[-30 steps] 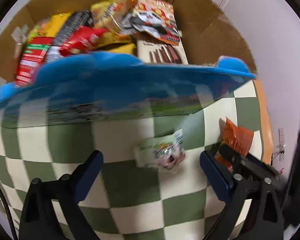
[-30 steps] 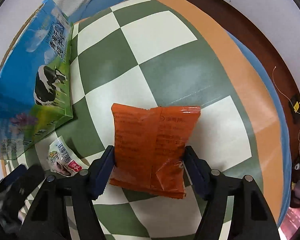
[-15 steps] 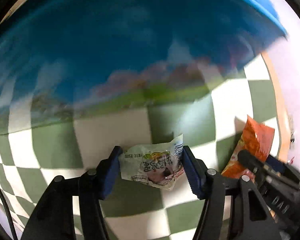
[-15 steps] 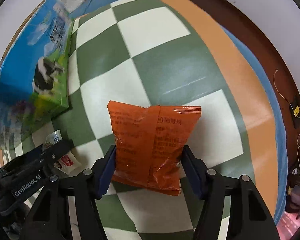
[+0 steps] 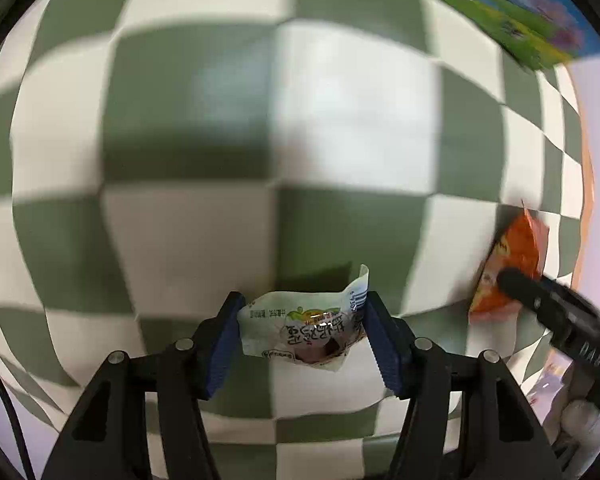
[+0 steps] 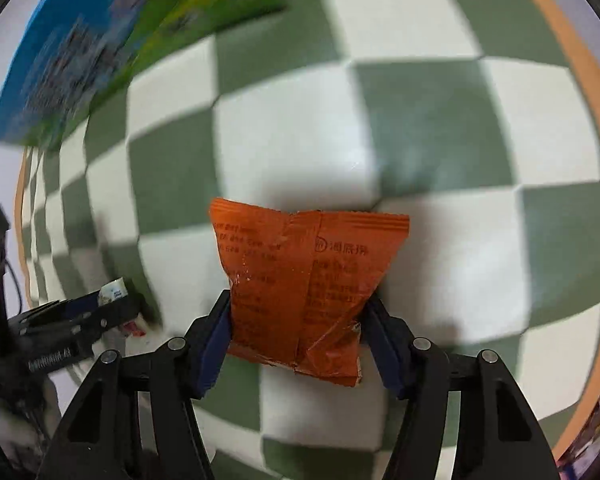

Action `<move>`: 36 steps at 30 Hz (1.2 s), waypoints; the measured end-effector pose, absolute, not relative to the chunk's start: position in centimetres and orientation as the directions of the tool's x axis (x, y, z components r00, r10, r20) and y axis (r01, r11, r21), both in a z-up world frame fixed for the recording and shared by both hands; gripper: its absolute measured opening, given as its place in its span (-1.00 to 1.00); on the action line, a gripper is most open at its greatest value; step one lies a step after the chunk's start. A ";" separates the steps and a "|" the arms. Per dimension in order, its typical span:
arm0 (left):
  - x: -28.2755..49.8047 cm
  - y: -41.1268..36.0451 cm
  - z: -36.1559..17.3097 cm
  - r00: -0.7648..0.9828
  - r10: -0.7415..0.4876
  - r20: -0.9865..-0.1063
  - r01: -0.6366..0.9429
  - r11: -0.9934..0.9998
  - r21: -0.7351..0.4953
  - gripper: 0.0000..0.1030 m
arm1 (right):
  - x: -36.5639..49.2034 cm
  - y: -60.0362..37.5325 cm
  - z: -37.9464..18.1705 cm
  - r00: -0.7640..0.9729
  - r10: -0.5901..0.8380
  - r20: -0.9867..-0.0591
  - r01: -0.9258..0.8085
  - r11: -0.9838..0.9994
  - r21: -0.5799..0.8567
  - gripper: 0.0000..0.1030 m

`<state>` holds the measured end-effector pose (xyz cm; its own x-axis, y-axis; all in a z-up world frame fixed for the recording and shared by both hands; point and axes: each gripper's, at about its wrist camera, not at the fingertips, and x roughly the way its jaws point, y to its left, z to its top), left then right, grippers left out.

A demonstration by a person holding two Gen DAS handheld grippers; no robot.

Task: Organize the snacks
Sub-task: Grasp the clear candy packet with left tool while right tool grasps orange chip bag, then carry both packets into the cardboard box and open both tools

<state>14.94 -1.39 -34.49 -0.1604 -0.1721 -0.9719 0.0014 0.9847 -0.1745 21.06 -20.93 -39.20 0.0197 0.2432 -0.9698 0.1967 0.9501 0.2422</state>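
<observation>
Green-and-cream checked mat (image 5: 340, 120) below both cameras, blurred, with an orange border (image 6: 580, 80) curving along its right side in the right wrist view. At the far edge of the mat, a blue and green printed box (image 6: 80, 40), smeared by blur; the same box in the top right corner of the left wrist view.

Left gripper (image 5: 303, 320) aimed steeply down at the mat. Jaws just closed in, now pinching a small white snack packet (image 5: 300, 332) between the blue pads (image 5: 226, 340), one pad on each short side. Packet crumpled, printed face toward the camera, one corner curling up by the right pad. Dark shadow on the mat just behind it. Cannot tell whether its underside touches the mat.

Right gripper (image 6: 298, 320) also aimed steeply down. Jaws just narrowed a little, pressing on the lower half of an orange snack packet (image 6: 304, 280), which bulges and creases between the pads. Upper sealed edge of the packet free and fanned wide, back seam and dark print toward the camera. Soft shadow on the cream squares around it.

Both grippers close together: right one at the right edge of the left wrist view with the orange packet, left one at the lower left of the right wrist view with a white corner of its packet showing.
</observation>
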 end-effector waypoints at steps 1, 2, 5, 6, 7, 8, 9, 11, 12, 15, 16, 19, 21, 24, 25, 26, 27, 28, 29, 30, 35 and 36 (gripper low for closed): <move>14.5 -0.7 -34.9 -0.167 -0.183 -0.969 -0.017 0.983 -0.183 0.14 | 20.7 -20.4 -39.5 0.008 0.241 -0.970 0.184 0.954 0.238 0.26; 14.4 -0.4 -35.1 -0.175 -0.194 -0.965 -0.030 0.981 -0.191 0.15 | 20.4 -19.9 -39.7 -0.003 0.236 -0.972 0.171 0.958 0.232 0.27; 14.1 0.4 -35.9 -0.195 -0.241 -0.951 -0.077 0.970 -0.231 0.20 | 20.9 -19.4 -40.3 -0.020 0.217 -0.976 0.164 0.964 0.211 0.33; 14.3 0.3 -36.1 -0.201 -0.248 -0.948 -0.080 0.968 -0.237 0.31 | 21.0 -19.3 -40.5 -0.025 0.221 -0.975 0.169 0.962 0.214 0.41; 14.6 0.2 -36.3 -0.211 -0.258 -0.943 -0.083 0.966 -0.246 0.45 | 21.1 -19.2 -40.5 -0.027 0.228 -0.973 0.175 0.960 0.220 0.48; 14.8 -0.2 -36.4 -0.219 -0.256 -0.941 -0.078 0.966 -0.245 0.48 | 21.8 -18.8 -40.7 -0.030 0.230 -0.973 0.180 0.959 0.221 0.50; 14.8 -0.5 -36.5 -0.224 -0.245 -0.943 -0.071 0.970 -0.235 0.52 | 22.3 -18.5 -40.7 -0.039 0.224 -0.974 0.183 0.960 0.213 0.53; 15.1 -1.3 -36.8 -0.228 -0.222 -0.948 -0.047 0.975 -0.217 0.56 | 22.8 -18.1 -41.0 -0.046 0.217 -0.975 0.186 0.961 0.205 0.56; 15.0 -1.6 -36.9 -0.227 -0.206 -0.952 -0.034 0.979 -0.203 0.56 | 23.2 -17.8 -41.0 -0.050 0.211 -0.976 0.186 0.962 0.198 0.57; 14.5 -2.6 -36.7 -0.209 -0.162 -0.964 0.002 0.986 -0.166 0.56 | 23.6 -17.0 -41.2 -0.044 0.196 -0.980 0.188 0.965 0.185 0.57; 14.7 -3.2 -36.6 -0.204 -0.152 -0.967 0.008 0.988 -0.157 0.51 | 23.5 -17.0 -41.1 -0.035 0.191 -0.981 0.188 0.965 0.181 0.56; 13.3 -4.4 -36.0 -0.179 -0.117 -0.977 0.035 0.992 -0.125 0.37 | 22.7 -16.6 -41.0 -0.017 0.131 -0.991 0.146 0.981 0.127 0.30; 12.6 -4.9 -35.9 -0.174 -0.114 -0.978 0.040 0.992 -0.122 0.36 | 22.5 -16.1 -41.0 -0.008 0.123 -0.992 0.129 0.984 0.121 0.28; 12.5 -5.8 -35.9 -0.173 -0.107 -0.979 0.053 0.992 -0.118 0.36 | 22.4 -16.0 -41.4 -0.012 0.123 -0.992 0.128 0.984 0.120 0.28; 12.5 -6.0 -35.9 -0.174 -0.105 -0.979 0.059 0.991 -0.116 0.36 | 22.3 -16.4 -41.4 -0.011 0.127 -0.992 0.131 0.984 0.124 0.30; 12.5 -6.1 -35.9 -0.176 -0.104 -0.979 0.064 0.991 -0.117 0.37 | 22.2 -16.6 -41.4 -0.011 0.137 -0.991 0.148 0.980 0.134 0.31; 11.6 -6.3 -35.9 -0.181 -0.106 -0.978 0.066 0.991 -0.120 0.40 | 22.1 -16.7 -41.4 -0.014 0.139 -0.990 0.155 0.978 0.136 0.32; 10.7 -6.5 -35.9 -0.185 -0.102 -0.977 0.071 0.991 -0.117 0.40 | 22.2 -16.7 -41.6 -0.021 0.144 -0.989 0.159 0.977 0.139 0.38; 12.0 -6.1 -35.9 -0.185 -0.100 -0.978 0.072 0.991 -0.114 0.40 | 22.2 -16.8 -41.6 -0.024 0.149 -0.988 0.163 0.976 0.144 0.43; 11.8 -6.5 -35.9 -0.185 -0.094 -0.978 0.073 0.991 -0.109 0.40 | 22.1 -16.7 -41.7 -0.028 0.154 -0.988 0.169 0.975 0.147 0.50; 11.9 -5.7 -35.7 -0.159 -0.100 -0.982 0.060 0.992 -0.110 0.37 | 22.0 -16.0 -41.7 -0.023 0.113 -0.993 0.155 0.982 0.108 0.57; 12.0 -5.9 -35.7 -0.154 -0.096 -0.983 0.066 0.992 -0.107 0.35 | 21.9 -15.8 -41.6 -0.019 0.102 -0.995 0.143 0.985 0.098 0.55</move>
<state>11.96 -5.88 -35.70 -0.1538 -0.0956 -0.9835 0.0662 0.9921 -0.1068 21.85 -15.76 -41.61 -0.0190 0.1020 -0.9946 0.1430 0.9848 0.0982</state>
